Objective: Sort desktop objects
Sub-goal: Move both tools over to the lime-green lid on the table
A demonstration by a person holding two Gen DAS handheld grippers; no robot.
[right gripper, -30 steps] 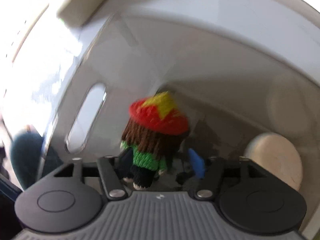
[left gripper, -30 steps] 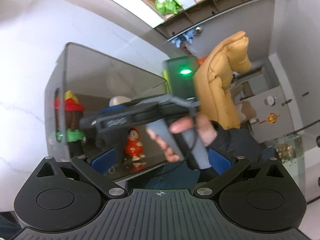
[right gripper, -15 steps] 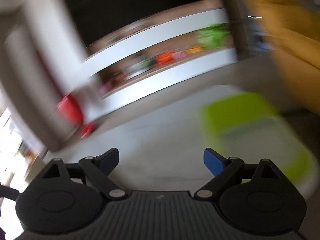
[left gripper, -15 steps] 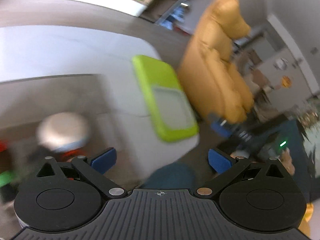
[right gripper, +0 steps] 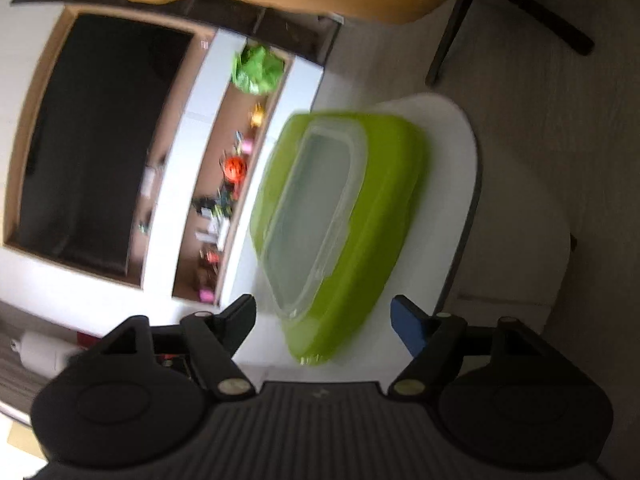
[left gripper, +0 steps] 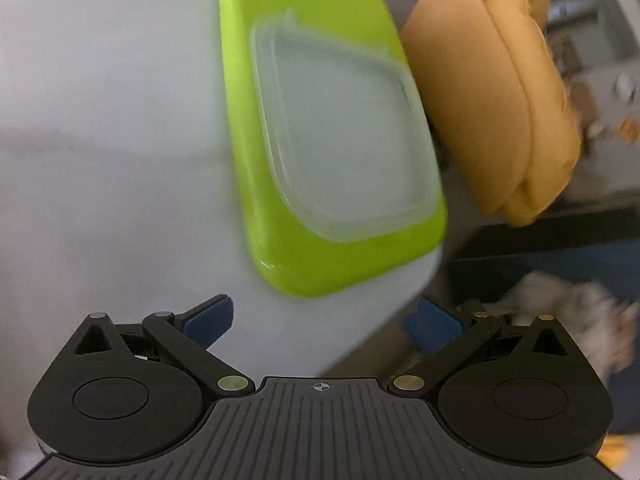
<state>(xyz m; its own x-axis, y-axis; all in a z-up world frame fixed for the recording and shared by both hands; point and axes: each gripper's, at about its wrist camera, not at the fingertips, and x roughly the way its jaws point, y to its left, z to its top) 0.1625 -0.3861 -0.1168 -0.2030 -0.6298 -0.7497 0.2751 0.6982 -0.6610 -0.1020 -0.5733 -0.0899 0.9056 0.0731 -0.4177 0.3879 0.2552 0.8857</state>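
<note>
A lime-green lid (left gripper: 256, 128) with a clear plastic panel (left gripper: 344, 132) lies near the corner of a white table (left gripper: 100, 140). My left gripper (left gripper: 320, 322) hovers open above the table's near edge, just short of the lid, with nothing between its blue pads (left gripper: 210, 318). In the right wrist view the same green lid (right gripper: 380, 200) sits tilted ahead on the white table (right gripper: 452, 152). My right gripper (right gripper: 322, 320) stands wide with its jaws closing a little, and nothing is between them.
A mustard-yellow padded chair (left gripper: 500, 100) stands just past the table's right edge. A dark screen (right gripper: 92, 140) and a shelf with small toys (right gripper: 240, 160) line the wall. A chair leg (right gripper: 512, 4) stands on the wood floor (right gripper: 560, 120).
Both grippers have swung away from the white box with the knitted doll and dropped toward the green lid, which now fills the views. The right gripper rolled sideways.
</note>
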